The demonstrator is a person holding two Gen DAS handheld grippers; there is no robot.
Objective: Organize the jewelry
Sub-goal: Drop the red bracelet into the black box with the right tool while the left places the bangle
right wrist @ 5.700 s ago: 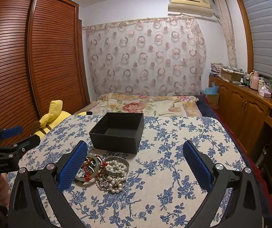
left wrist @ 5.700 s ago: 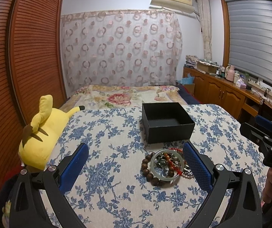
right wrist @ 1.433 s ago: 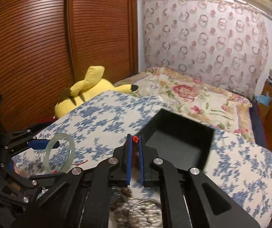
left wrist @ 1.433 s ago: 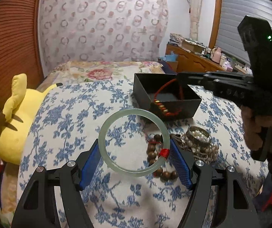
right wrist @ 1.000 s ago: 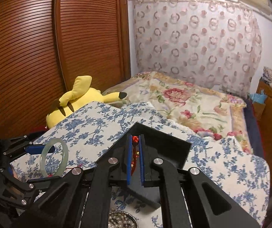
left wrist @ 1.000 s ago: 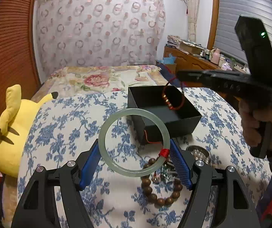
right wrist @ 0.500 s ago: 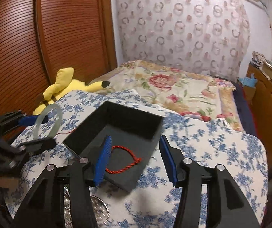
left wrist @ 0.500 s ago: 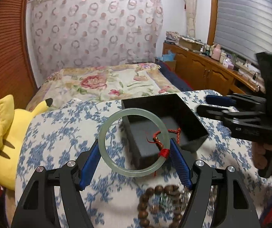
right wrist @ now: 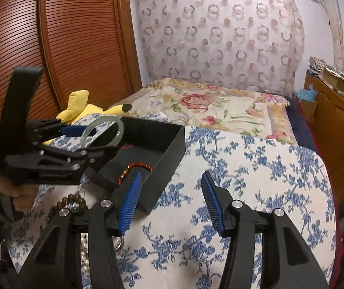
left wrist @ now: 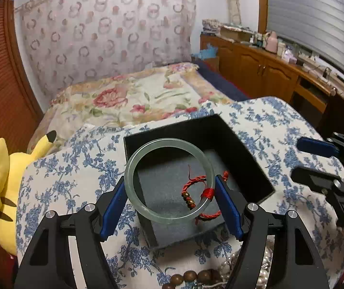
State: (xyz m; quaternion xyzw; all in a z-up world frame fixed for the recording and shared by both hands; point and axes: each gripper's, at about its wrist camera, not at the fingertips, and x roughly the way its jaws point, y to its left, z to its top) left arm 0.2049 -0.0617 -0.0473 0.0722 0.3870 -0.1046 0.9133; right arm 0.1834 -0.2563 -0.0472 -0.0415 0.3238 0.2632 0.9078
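Cord bracelet (left wrist: 197,193) in box (left wrist: 251,159), bangle (left wrist: 169,180) above, beads (left wrist: 191,277) before box

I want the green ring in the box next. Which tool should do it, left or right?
Left. The left tool already grips the green bangle over the black box; the right tool is open, holding nothing.

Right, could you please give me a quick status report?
Left gripper shut on jade bangle, above black box. Right gripper open, empty. Red cord bracelet in box. Nothing in the way.

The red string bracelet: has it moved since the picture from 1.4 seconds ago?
Yes. The red string bracelet hung from the right gripper over the black box then; now it lies inside the box.
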